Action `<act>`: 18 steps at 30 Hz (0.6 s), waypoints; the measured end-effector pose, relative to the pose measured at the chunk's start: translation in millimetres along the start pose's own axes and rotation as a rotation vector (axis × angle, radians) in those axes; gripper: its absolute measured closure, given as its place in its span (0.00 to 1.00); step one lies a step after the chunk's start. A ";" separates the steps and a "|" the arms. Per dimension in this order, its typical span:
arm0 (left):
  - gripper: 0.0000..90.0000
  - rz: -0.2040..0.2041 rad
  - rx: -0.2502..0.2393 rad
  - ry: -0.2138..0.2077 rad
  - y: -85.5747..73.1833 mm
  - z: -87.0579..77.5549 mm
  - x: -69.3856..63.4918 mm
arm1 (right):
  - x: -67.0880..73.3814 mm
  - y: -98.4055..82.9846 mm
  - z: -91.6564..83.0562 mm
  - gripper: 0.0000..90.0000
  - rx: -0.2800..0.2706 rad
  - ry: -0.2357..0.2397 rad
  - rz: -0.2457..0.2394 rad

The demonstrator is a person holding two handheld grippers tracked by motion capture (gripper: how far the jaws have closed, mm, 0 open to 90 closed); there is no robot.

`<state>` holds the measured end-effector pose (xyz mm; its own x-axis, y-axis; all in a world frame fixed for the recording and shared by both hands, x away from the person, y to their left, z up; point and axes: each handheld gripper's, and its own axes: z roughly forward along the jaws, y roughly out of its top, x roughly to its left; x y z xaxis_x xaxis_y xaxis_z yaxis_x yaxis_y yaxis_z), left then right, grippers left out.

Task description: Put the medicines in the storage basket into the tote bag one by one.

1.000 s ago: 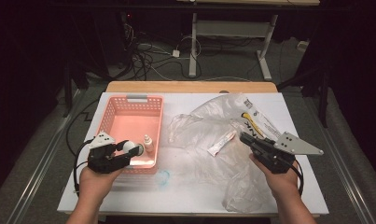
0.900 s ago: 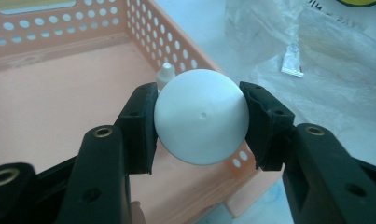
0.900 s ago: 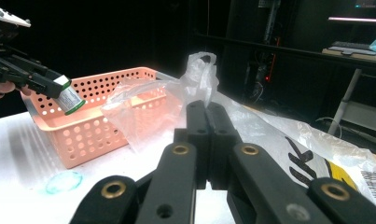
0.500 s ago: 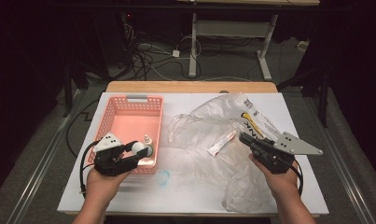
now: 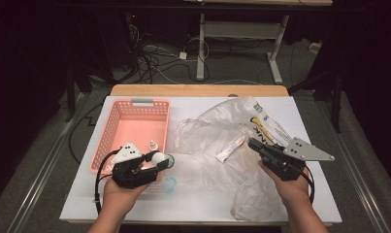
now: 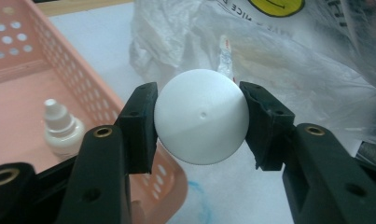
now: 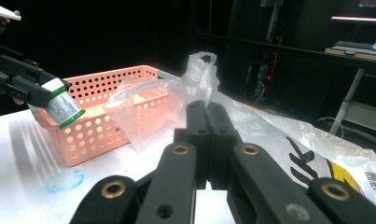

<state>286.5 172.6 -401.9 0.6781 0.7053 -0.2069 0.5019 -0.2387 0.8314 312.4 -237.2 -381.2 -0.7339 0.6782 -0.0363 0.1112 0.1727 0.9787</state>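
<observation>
My left gripper (image 5: 156, 161) is shut on a small white bottle (image 5: 163, 159) with a green band. It holds the bottle on its side above the near right corner of the pink basket (image 5: 102, 141). In the left gripper view the bottle's round white end (image 6: 202, 116) is pressed between both pads. The right gripper view shows the same bottle (image 7: 62, 107) with its label, in front of the basket (image 7: 111, 116). My right gripper (image 5: 253, 144) is shut with nothing in it, over the crumpled plastic bag (image 5: 217, 126); its jaws (image 7: 207, 140) meet.
A small white dropper bottle (image 5: 154, 145) stands inside the basket near its right wall. A thin white and red tube (image 5: 230, 148) lies on the bag. A blue ring mark (image 5: 170, 183) is on the white tabletop near the front. Cables lie on the floor beyond the table.
My left hand has moved to the right with the bottle, from over the basket's near end towards its right corner. The right hand has stayed put.
</observation>
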 end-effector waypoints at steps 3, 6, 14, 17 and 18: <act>0.54 0.013 0.005 -0.011 -0.5 5.0 -5.4 | -0.1 0.1 0.0 1.00 -0.001 0.001 -0.001; 0.54 0.024 0.014 -0.021 -1.3 10.6 -10.5 | -0.1 0.2 -0.3 1.00 -0.001 0.000 -0.001; 0.54 0.057 0.030 -0.044 -5.3 27.0 -22.4 | 1.2 -0.2 0.8 1.00 0.003 0.002 -0.003; 0.54 0.063 0.044 -0.051 -7.3 33.8 -26.4 | 1.5 -0.5 1.5 1.00 0.005 0.005 -0.005; 0.54 0.065 0.053 -0.053 -8.0 36.3 -27.9 | 1.7 -0.5 1.6 1.00 0.006 0.005 -0.004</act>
<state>283.1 130.6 -421.5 0.7369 0.6510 -0.1820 0.4830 -0.3186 0.8156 312.2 -235.1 -382.2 -0.7379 0.6737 -0.0394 0.1117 0.1796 0.9774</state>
